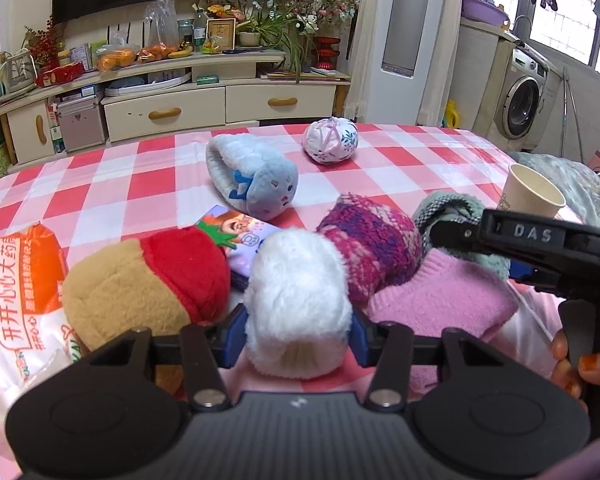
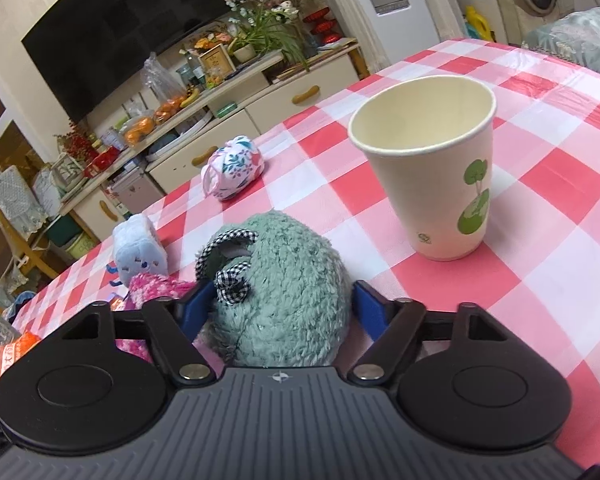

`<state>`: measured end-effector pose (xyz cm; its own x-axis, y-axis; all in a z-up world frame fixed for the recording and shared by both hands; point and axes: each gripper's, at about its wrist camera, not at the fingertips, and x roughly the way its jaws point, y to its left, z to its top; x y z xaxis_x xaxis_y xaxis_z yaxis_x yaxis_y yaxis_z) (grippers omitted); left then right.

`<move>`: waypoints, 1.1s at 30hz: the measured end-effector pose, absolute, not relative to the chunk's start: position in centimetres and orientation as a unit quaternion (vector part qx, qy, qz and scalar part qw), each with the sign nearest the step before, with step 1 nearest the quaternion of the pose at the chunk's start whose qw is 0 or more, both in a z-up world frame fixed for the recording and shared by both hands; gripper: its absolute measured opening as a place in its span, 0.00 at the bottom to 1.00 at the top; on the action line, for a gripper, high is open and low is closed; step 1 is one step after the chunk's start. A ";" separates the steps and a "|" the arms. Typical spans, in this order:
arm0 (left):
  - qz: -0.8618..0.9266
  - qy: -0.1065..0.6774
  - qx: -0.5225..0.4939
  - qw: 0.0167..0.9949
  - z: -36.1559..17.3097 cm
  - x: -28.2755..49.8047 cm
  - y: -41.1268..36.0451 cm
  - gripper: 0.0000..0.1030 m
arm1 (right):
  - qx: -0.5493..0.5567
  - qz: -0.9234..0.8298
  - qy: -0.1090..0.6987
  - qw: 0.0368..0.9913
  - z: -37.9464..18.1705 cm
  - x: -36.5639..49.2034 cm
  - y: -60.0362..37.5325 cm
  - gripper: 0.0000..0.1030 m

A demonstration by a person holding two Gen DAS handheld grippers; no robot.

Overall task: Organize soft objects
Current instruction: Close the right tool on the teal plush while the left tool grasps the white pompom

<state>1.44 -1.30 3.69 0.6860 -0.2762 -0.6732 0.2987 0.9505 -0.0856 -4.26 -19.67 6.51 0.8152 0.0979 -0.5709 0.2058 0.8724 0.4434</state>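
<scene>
Left claw [image 1: 298, 336]: my pads pinch the white fluffy ball [image 1: 296, 304], bottom centre.
Right claw [image 2: 284, 304]: spread around the green plush [image 2: 284, 288] (pad contact unclear), lower centre.
Surface [image 2: 540, 200]: paper cup [image 2: 432, 168] upright, right.

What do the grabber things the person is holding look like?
Both match: the left gripper and right gripper have grey ribbed bodies, two round black discs, black link arms with silver pins, and blue fingers. One says "DAS". The fingernails wear orange polish.
</scene>
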 end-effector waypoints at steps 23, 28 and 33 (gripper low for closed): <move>-0.182 0.348 -0.044 0.919 5.7 -0.7 1.6 0.31 | 0.180 -0.026 0.238 0.954 8.4 -5.5 -18.3 0.73; -0.182 0.331 -0.057 0.924 6.9 -1.7 3.2 0.31 | 0.145 -0.006 0.208 0.967 9.6 -6.4 -17.4 0.73; -0.180 0.314 -0.067 0.930 7.8 -2.4 4.7 0.31 | 0.127 0.015 0.187 0.974 10.5 -6.9 -16.5 0.73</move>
<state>-2.43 4.66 7.81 0.7381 -0.3777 -0.5591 0.2936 0.9259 -0.2379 -6.87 -16.47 10.50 0.9295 0.0776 -0.3606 0.0176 0.9672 0.2535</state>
